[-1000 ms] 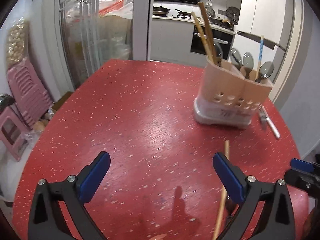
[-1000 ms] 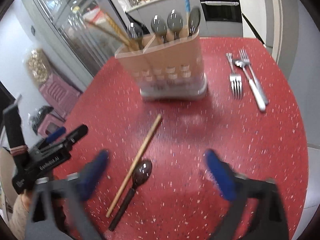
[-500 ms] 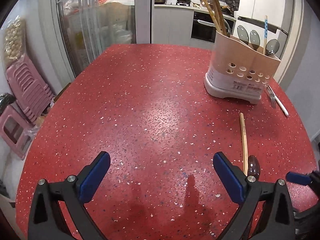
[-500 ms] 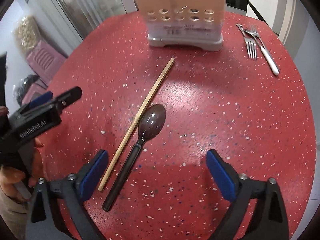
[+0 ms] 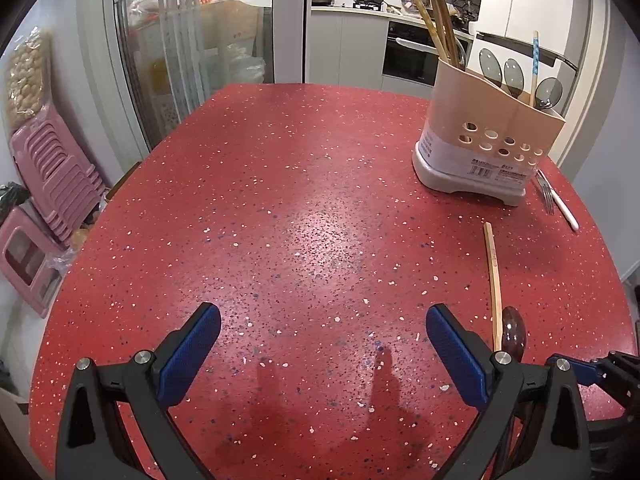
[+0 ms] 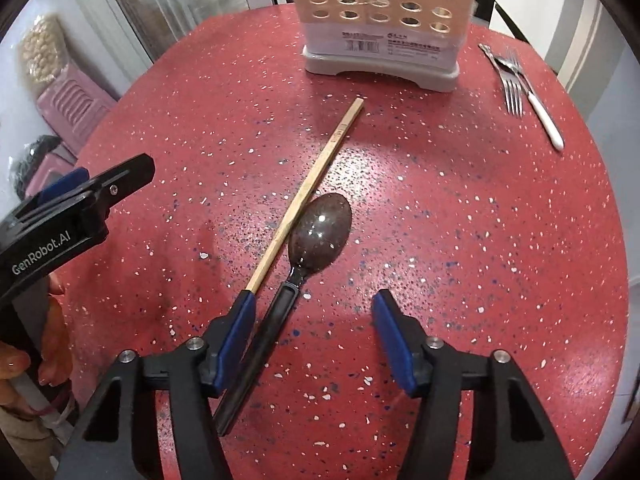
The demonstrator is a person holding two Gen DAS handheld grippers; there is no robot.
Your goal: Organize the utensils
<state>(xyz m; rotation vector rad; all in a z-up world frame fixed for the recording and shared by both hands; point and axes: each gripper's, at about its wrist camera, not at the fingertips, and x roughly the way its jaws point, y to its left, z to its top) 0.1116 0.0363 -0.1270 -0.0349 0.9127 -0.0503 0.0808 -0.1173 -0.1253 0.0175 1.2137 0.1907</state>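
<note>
A black-handled spoon (image 6: 296, 276) lies on the red speckled table (image 6: 460, 220), beside a single wooden chopstick (image 6: 308, 188). My right gripper (image 6: 314, 300) points down over the spoon's handle. Its jaws are closing, with the handle between them close to the left pad (image 6: 236, 332); the right pad stands well apart. My left gripper (image 5: 322, 312) hangs open over bare table, left of the spoon (image 5: 514, 330) and the chopstick (image 5: 493, 276). The beige utensil holder (image 5: 484, 140) stands at the far right with chopsticks and spoons in it.
Two forks (image 6: 516, 84), one white-handled, lie to the right of the holder (image 6: 380, 32). Pink plastic stools (image 5: 48, 184) are stacked on the floor beyond the table's left edge. Glass cabinet doors and a kitchen counter lie behind.
My right gripper has come down and forward over the spoon's handle, and its jaws have narrowed around it. The left gripper has sunk slightly and stays open.
</note>
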